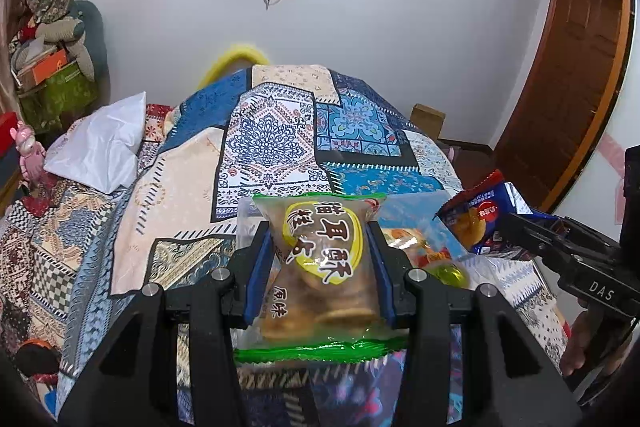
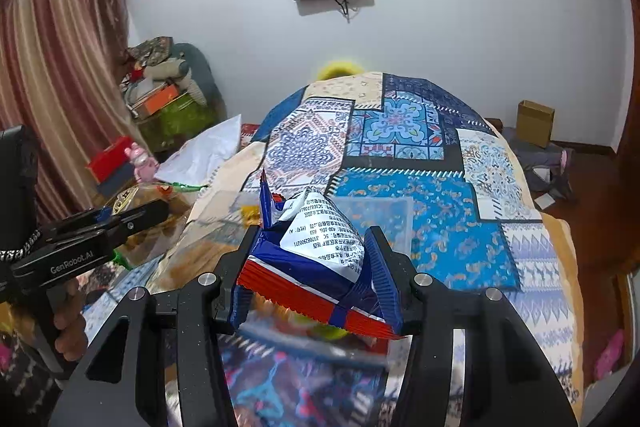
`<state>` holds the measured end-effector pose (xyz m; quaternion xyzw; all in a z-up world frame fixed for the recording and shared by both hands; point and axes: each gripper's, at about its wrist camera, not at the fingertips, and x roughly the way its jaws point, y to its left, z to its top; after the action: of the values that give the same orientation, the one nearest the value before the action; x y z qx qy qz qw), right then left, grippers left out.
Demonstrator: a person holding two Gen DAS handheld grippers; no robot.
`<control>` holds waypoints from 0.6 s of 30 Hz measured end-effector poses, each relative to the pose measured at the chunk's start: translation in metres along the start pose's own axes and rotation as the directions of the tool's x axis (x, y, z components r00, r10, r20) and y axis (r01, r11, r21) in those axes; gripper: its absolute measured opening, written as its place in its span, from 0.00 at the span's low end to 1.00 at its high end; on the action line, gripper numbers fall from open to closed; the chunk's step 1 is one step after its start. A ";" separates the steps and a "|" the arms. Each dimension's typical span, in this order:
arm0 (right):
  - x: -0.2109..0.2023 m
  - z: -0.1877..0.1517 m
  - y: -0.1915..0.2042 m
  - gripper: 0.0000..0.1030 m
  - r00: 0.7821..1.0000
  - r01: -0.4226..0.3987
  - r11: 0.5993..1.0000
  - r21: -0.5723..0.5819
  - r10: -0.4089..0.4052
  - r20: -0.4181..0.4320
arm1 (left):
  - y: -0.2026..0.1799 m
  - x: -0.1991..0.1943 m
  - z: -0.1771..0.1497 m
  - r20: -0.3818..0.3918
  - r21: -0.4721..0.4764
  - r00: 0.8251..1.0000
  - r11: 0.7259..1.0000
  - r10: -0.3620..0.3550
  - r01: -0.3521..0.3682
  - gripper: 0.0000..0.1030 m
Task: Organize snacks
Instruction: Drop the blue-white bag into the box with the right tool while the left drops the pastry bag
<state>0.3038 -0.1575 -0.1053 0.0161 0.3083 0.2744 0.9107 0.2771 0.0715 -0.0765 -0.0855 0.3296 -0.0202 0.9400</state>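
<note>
Left wrist view: 2 claws, 2 snacks.
Left claw [image 1: 320, 247] grips the green-edged biscuit packet [image 1: 320, 267]; right claw [image 2: 308, 267] clamps the blue packet [image 2: 316, 251] (above the bed [image 2: 420, 195]).

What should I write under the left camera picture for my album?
Left gripper pinches a clear cracker packet above the patchwork quilt; right gripper holds a blue snack packet.
</note>
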 end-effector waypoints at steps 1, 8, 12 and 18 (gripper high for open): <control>0.004 0.001 -0.001 0.47 1.000 0.001 1.000 0.003 -0.001 -0.002 | 0.002 0.008 0.002 -0.007 0.000 1.000 1.000 0.004 -0.004 0.43; 0.044 0.003 -0.007 0.47 0.999 0.038 0.999 0.000 -0.038 -0.038 | 0.006 0.055 0.005 -0.049 0.012 0.998 0.999 0.042 -0.041 0.43; 0.060 -0.001 -0.006 0.47 0.997 0.045 0.999 -0.016 -0.046 -0.069 | 0.007 0.075 0.001 -0.084 0.015 0.995 0.999 0.049 -0.048 0.43; 0.065 -0.010 -0.001 0.50 0.993 0.057 0.997 -0.054 -0.062 -0.104 | 0.006 0.070 -0.005 -0.080 0.002 0.996 0.999 0.032 -0.032 0.71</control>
<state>0.3415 -0.1269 -0.1490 -0.0309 0.3493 0.2555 0.9010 0.3282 0.0697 -0.1245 -0.0792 0.3684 -0.0087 0.9262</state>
